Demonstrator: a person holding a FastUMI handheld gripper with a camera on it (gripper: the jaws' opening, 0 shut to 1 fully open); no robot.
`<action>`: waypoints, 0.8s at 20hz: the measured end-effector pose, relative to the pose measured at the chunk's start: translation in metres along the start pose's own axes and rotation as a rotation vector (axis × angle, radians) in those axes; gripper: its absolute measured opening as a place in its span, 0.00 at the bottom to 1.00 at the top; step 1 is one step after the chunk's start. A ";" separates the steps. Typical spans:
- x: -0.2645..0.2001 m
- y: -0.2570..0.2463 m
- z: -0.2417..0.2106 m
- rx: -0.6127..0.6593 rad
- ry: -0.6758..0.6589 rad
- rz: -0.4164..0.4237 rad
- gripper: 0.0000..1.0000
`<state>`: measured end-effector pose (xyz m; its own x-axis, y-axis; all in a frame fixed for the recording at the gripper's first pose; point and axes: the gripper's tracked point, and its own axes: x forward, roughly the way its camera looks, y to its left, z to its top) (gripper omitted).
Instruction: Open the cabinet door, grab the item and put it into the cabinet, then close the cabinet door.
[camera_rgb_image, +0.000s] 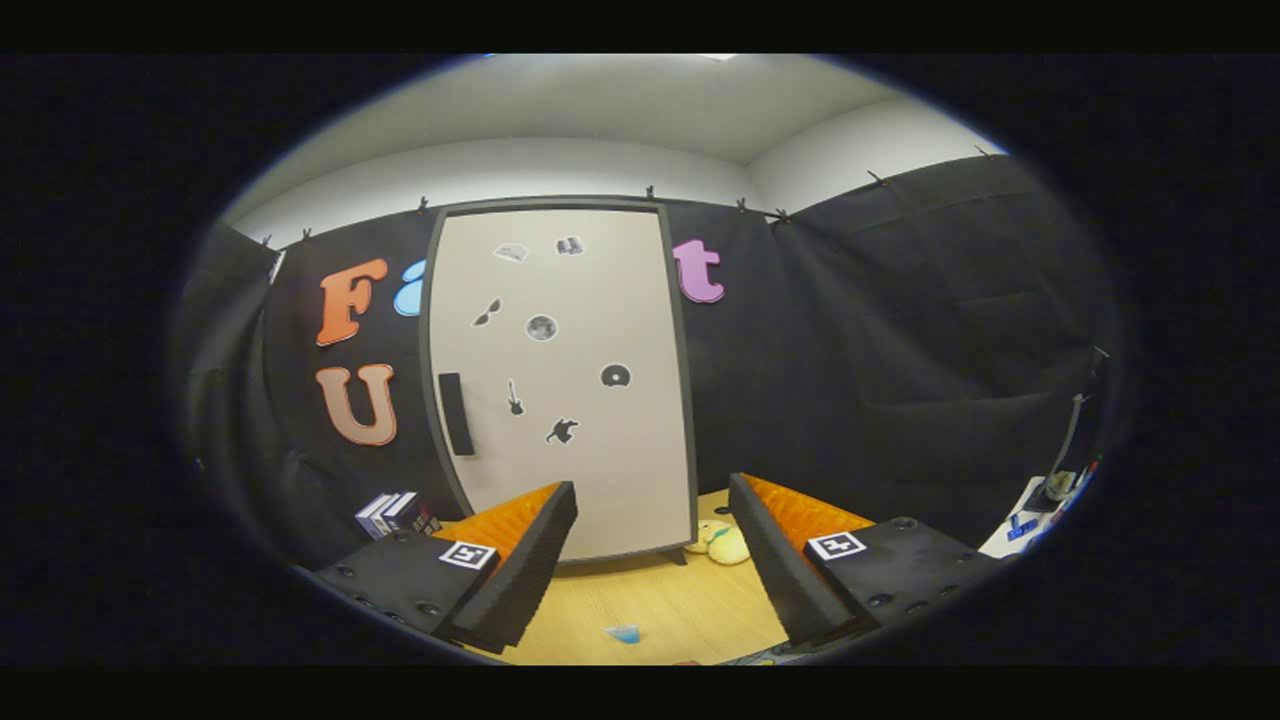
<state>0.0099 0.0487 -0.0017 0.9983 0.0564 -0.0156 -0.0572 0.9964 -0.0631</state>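
Observation:
A tall light-grey cabinet (560, 380) with a dark frame stands on the wooden table, beyond my fingers. Its door is closed and carries several small dark stickers. A black vertical handle (456, 413) sits on the door's left side. A yellow plush toy (722, 541) lies on the table at the cabinet's right foot, just beyond my right finger. My gripper (650, 560) is open, its fingers spread wide with nothing between them, some way short of the cabinet.
Small boxes (395, 512) stand left of the cabinet near the cloth wall. A small blue piece (622, 633) lies on the wooden table (660, 600) between my fingers. White and blue objects (1030, 515) sit far right.

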 end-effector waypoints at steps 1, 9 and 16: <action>0.006 0.013 0.000 -0.010 0.002 0.022 0.98; 0.058 0.114 0.004 -0.056 0.030 0.179 0.98; 0.106 0.181 0.018 -0.106 0.030 0.259 0.98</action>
<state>0.1060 0.2364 0.0036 0.9494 0.3051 -0.0745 -0.3133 0.9366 -0.1567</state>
